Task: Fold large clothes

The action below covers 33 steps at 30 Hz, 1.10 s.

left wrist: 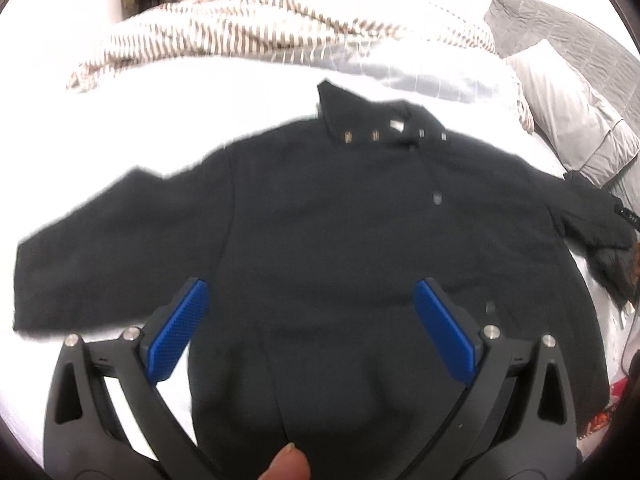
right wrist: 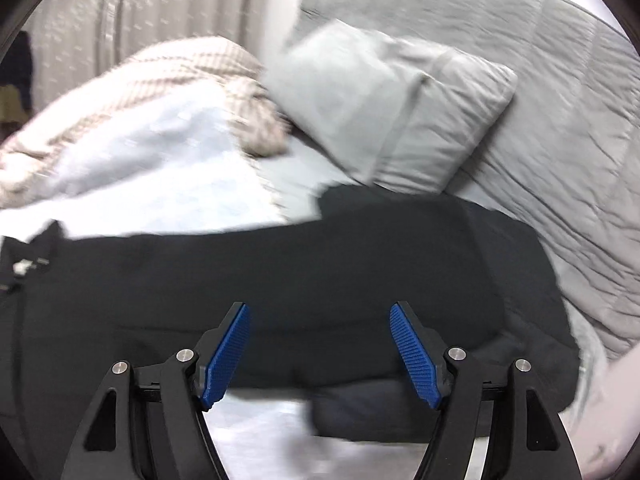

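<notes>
The coat (left wrist: 328,240) lies flat on the bed (left wrist: 200,92), thick, soft and heavy; grip sleeve cuffs. Left tongs (left wrist: 311,332) and right tongs (right wrist: 320,354) gape wide, empty.

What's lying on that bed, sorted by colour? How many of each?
Black: 1, the coat
Grey: 2, the pillow and the quilt
Striped beige: 1, the blanket
Pale blue: 1, the sheet
Total: 5

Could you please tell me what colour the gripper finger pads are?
Blue pads, clearest in the right wrist view.
</notes>
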{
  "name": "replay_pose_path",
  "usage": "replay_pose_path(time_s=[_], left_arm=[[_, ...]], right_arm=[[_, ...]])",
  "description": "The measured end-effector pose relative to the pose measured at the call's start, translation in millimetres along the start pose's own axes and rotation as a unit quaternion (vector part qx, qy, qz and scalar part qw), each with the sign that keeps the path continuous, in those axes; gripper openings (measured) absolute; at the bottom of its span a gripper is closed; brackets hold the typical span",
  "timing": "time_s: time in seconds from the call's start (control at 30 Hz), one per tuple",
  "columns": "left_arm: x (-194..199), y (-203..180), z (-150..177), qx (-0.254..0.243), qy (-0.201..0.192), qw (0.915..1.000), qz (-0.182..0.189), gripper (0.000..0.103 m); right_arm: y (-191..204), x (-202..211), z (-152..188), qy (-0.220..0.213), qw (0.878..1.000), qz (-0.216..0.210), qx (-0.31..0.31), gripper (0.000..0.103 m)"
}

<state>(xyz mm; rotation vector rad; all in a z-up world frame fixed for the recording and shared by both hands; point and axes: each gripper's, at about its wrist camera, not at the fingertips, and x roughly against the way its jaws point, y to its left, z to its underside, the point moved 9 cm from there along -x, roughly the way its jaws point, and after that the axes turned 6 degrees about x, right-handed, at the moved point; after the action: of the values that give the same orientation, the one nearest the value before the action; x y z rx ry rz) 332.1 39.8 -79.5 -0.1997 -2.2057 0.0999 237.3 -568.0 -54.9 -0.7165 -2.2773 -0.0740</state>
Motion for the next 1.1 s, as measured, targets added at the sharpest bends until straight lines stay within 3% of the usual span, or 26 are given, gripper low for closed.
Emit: replay_pose_path(time_s=[0.17, 0.4, 0.77, 0.9, 1.0, 1.1], left_arm=[[-15, -17, -47, -0.012, -0.021, 0.9997, -0.003, 0.102], [-67, -35, -104, -0.009, -0.052, 0.9984, -0.017, 0.102], [-155, -39, -131, 0.006, -0.065, 0.9970, -0.041, 0.102], [-174, -30, -135, 0.008, -0.055, 0.9976, -0.040, 0.102], [-179, -26, -146, 0.017, -0.062, 0.9976, -0.025, 0.101], [-189, -29, -162, 0.039, -0.068, 0.9969, 0.010, 0.098]], right_arm=[[80, 15, -33, -0.026, 0.997, -0.078, 0.009, 0.080], [192, 0, -67, -0.041, 0.986, -0.160, 0.016, 0.081], [347, -47, -71, -0.032, 0.964, -0.264, 0.014, 0.082], [378, -67, -58, -0.029, 0.957, -0.287, 0.014, 0.082], [392, -88, -40, -0.004, 0.961, -0.271, 0.056, 0.082], [387, -88, -39, -0.012, 0.959, -0.275, 0.065, 0.082]])
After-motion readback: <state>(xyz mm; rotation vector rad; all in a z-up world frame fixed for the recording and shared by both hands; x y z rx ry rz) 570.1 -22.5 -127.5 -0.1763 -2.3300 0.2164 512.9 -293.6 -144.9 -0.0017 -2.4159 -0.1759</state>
